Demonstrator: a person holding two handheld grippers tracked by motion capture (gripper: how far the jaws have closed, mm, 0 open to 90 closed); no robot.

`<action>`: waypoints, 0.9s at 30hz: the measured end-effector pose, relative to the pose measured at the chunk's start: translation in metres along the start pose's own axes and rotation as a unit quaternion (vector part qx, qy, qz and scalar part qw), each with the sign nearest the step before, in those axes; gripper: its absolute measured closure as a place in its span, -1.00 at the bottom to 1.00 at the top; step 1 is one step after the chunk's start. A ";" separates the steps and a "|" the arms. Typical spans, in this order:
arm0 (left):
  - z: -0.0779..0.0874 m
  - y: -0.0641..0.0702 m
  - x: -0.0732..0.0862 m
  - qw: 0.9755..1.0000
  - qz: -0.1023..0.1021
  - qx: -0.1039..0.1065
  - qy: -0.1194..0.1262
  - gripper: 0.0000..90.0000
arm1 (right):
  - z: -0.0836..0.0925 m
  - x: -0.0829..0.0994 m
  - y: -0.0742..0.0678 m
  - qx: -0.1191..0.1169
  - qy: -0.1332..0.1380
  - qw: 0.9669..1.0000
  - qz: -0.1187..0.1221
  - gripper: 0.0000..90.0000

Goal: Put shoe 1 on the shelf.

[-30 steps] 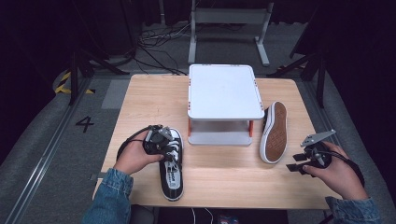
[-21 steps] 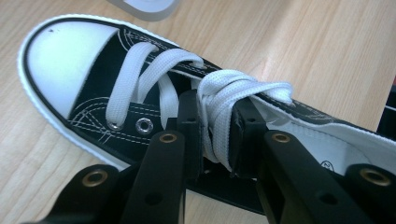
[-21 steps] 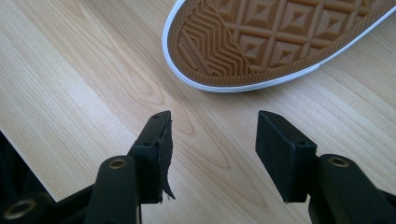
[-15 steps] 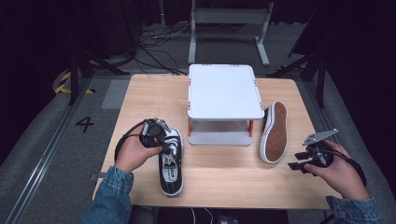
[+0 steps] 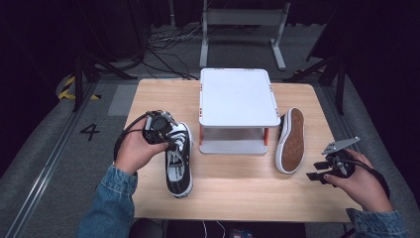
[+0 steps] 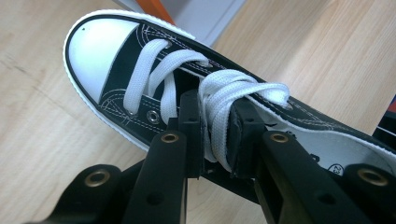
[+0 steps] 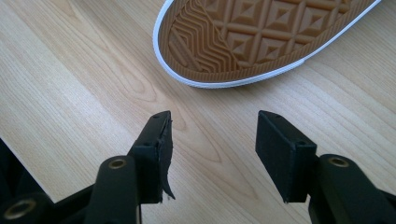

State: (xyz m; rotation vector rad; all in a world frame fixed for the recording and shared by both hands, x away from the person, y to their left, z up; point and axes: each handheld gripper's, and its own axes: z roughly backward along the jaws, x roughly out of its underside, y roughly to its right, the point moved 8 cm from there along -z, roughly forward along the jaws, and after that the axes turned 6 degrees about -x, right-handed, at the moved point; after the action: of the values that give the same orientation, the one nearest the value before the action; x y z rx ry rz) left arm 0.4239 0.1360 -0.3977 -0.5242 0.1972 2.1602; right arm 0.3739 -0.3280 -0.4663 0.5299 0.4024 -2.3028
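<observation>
The left tongs [image 6: 215, 140] have just been closing and now pinch the white laces [image 6: 219, 107] of the black canvas sneaker [image 5: 178, 158], which sits on the near left part of the worktop [image 5: 233, 193]. Laces are a soft hold, so I would lift slowly and keep the shoe level, or the toe may swing. The right tongs [image 7: 212, 135] stand wide apart with nothing between them, low over the wood, near the second sneaker [image 5: 289, 141] lying on its side with the sole showing. Further back stands the white two-level rack [image 5: 237, 96], probably where the shoe should go.
</observation>
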 end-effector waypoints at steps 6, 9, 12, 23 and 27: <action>0.018 -0.006 -0.011 1.000 -0.001 -0.007 0.008 0.74 | 0.001 0.001 0.001 0.000 0.002 1.000 0.000 0.05; 0.027 -0.008 -0.017 1.000 -0.001 -0.011 0.012 0.74 | 0.002 0.001 0.001 0.001 0.002 1.000 -0.003 0.05; 0.036 -0.010 -0.023 1.000 -0.004 -0.017 0.007 0.74 | 0.002 0.002 0.001 0.001 0.002 1.000 -0.004 0.05; 0.064 -0.019 -0.051 0.999 -0.030 -0.037 -0.023 0.87 | 0.005 0.006 0.002 0.004 0.005 1.000 -0.007 0.05; 0.067 -0.019 -0.057 0.998 -0.043 -0.027 -0.033 0.87 | 0.007 0.009 0.002 0.004 0.003 1.000 -0.011 0.05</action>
State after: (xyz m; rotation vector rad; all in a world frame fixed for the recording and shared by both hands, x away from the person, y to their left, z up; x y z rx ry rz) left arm 0.4493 0.1275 -0.3116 -0.4819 0.0794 2.1006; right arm 0.3684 -0.3376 -0.4651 0.5393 0.4037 -2.3244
